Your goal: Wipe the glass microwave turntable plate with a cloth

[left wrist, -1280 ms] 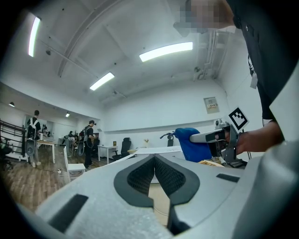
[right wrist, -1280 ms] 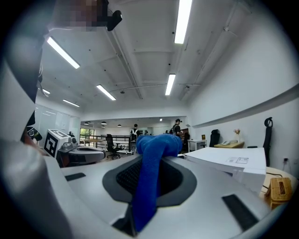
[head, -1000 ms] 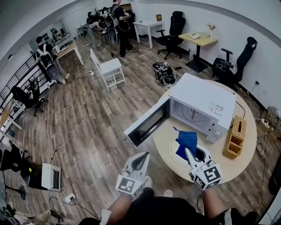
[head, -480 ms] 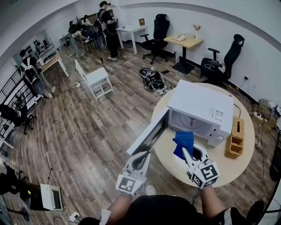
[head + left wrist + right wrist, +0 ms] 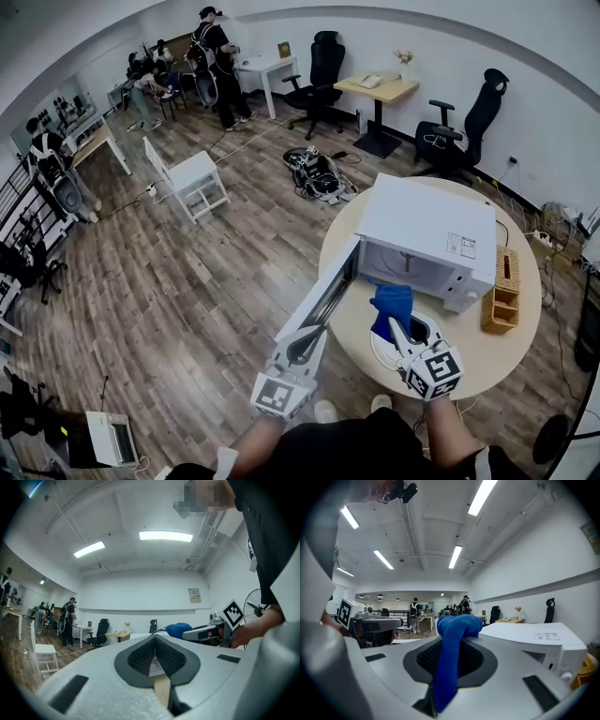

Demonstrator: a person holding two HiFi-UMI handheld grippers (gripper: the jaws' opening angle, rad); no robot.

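A glass turntable plate [image 5: 379,351] lies on the round table [image 5: 506,352] in front of the open microwave [image 5: 431,232]. My right gripper [image 5: 401,328] is over the plate, shut on a blue cloth [image 5: 392,306] that hangs bunched from its jaws. In the right gripper view the cloth [image 5: 451,654] drapes down between the pads. My left gripper [image 5: 315,334] hovers left of the plate, beside the table's edge and just under the microwave door [image 5: 323,292]. In the left gripper view its jaws [image 5: 155,640] meet at the tips with nothing held.
A wicker box [image 5: 500,291] stands on the table right of the microwave. The open door juts past the table's left edge. Wooden floor lies to the left, with a white chair [image 5: 192,178], desks, office chairs and people far off.
The head view has swung and come closer to the table. The left gripper's tip now sits nearer the door's end. The right gripper still holds the cloth over the plate.
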